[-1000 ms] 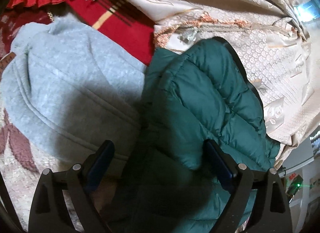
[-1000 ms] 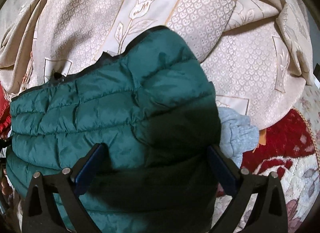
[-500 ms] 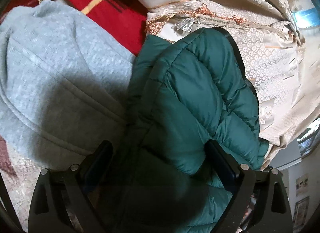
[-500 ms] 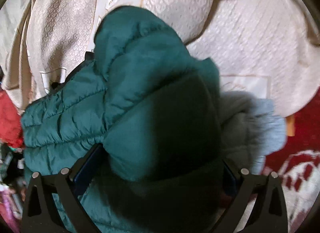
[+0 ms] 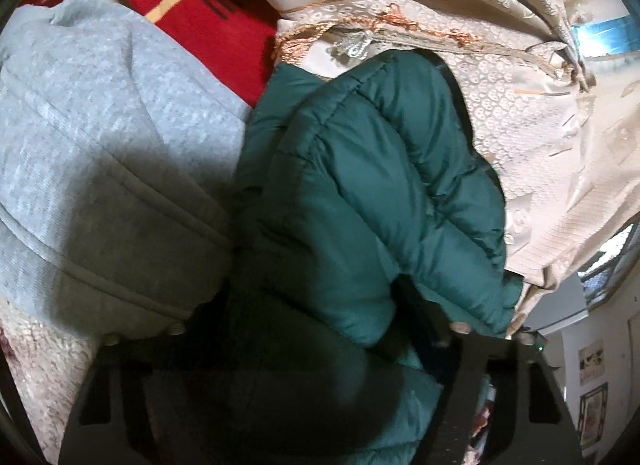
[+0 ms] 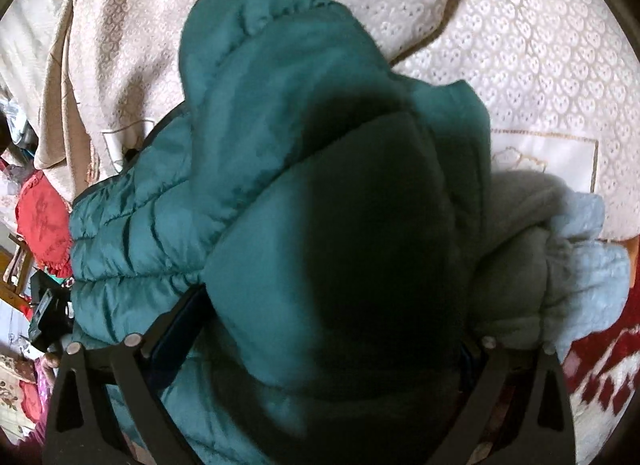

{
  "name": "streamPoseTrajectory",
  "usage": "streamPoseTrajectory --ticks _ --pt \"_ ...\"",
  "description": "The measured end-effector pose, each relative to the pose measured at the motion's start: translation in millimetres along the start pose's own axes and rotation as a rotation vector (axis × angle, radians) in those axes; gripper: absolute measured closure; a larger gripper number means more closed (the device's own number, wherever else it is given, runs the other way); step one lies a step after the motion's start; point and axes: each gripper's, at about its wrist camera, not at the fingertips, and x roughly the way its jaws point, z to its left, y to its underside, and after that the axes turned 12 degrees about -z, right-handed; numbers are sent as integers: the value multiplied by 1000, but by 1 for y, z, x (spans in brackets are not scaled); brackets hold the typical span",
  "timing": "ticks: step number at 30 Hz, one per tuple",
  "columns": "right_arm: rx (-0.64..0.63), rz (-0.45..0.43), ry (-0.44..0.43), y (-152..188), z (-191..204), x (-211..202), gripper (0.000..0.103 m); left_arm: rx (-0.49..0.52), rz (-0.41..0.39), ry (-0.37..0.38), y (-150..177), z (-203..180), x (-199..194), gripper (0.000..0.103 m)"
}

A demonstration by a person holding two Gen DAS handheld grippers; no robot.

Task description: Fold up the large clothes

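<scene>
A dark green quilted puffer jacket (image 5: 360, 193) fills both views, bunched and lifted off the cream bedspread (image 5: 540, 113). My left gripper (image 5: 312, 329) has its jaws wide apart with a thick fold of the jacket bulging between them. My right gripper (image 6: 324, 345) likewise straddles a thick padded fold of the jacket (image 6: 280, 145), with its fingertips hidden under the fabric. A grey sweatshirt (image 5: 100, 153) lies to the left of the jacket; it also shows at the right in the right wrist view (image 6: 560, 265).
A red blanket with stripes (image 5: 208, 13) lies behind the sweatshirt. The cream patterned bedspread (image 6: 520, 65) covers the surface beyond. A red patterned rug (image 6: 600, 365) is at the lower right. A red cushion (image 6: 42, 221) and clutter sit at the far left.
The jacket has been lifted and bunched higher between both grippers, folding over on itself. The right view has swung closer, so the jacket now covers the right fingers.
</scene>
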Motion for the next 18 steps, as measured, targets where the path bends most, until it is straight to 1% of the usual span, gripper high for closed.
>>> streamPoseTrajectory --ticks 1,2,4,5,6,7,9,12,14,18 --pt "-1 -7 0 1 2 -3 11 7 -1 1 1 -3 -1 59" --pt "-3 -15 0 2 4 -7 16 28 -5 -2 1 -7 -2 61" --pt "-5 -23 -7 4 9 -14 28 63 -13 -8 3 -14 -4 68" --pt "-4 -25 -20 4 11 -17 37 77 -17 -10 4 -18 -5 70" --pt "-13 -32 -14 5 16 -21 41 84 -19 -8 5 -20 -7 72" --pt "-24 -36 -4 6 21 -24 43 89 -19 -1 5 -22 -9 75" --pt "-27 -44 11 7 28 -31 51 80 -17 19 5 -24 -12 79" --pt "-10 -60 -5 6 38 -43 58 66 -17 43 6 -28 -25 84" --pt "5 -69 -37 7 42 -55 61 77 -18 44 8 -33 -35 85" --pt "9 -66 -52 14 53 -73 63 96 -7 51 14 -48 -54 87"
